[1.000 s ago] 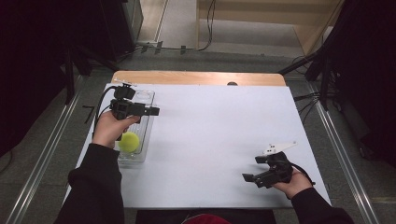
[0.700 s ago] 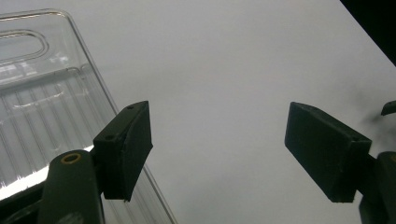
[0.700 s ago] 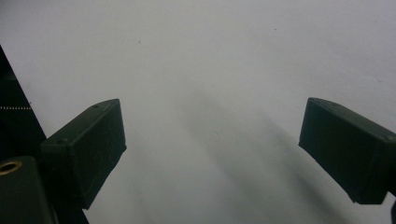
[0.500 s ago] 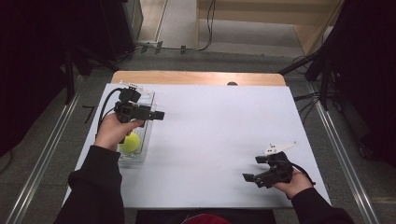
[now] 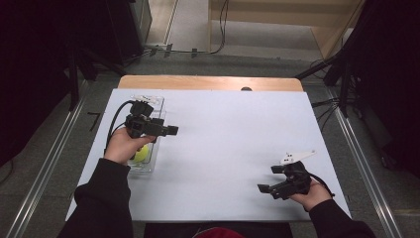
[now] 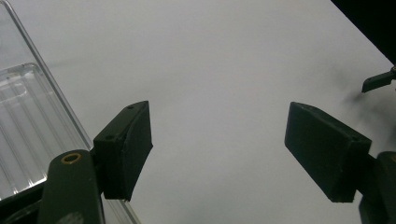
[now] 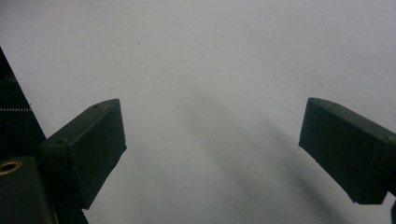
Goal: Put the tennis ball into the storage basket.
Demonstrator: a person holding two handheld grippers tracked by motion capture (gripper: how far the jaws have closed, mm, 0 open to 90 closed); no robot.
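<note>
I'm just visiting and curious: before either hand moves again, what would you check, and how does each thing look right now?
1. Left gripper open, nothing between jaws: ok.
2. Right gripper open and empty: ok.
3. Yellow ball lying in the clear tray: ok, though the left hand partly hides it.
4. White table bare between the two grippers: ok.
5. Left gripper's cable free of the tray: cannot tell.

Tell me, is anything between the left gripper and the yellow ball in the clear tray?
The person's own left hand partly covers the ball from above. The left gripper, jaws open, points out past the tray over bare table, away from the ball.
</note>
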